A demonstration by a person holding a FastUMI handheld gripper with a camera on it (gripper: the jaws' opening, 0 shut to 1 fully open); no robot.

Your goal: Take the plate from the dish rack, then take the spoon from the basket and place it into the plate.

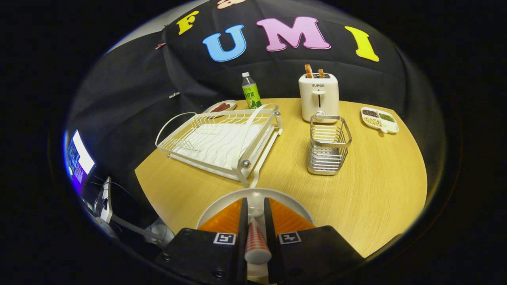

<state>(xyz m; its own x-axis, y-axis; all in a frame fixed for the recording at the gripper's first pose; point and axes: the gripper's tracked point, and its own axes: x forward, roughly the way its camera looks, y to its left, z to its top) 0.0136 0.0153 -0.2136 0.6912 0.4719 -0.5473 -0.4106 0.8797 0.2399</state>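
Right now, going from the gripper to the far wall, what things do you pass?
Gripper shut on the spoon → plate → basket → toaster

Gripper [254, 215]: fingers closed on the spoon [255, 237], handle clamped between them, over the plate [222, 204]. The plate sits on the tabletop [376, 190], just in front of the dish rack [222, 140]. Wire basket [328, 144] stands right of the rack, apart from it. Toaster [319, 97] directly behind the basket. Bottle [251, 92] behind the rack; sectioned dish [379, 119] right of the toaster.
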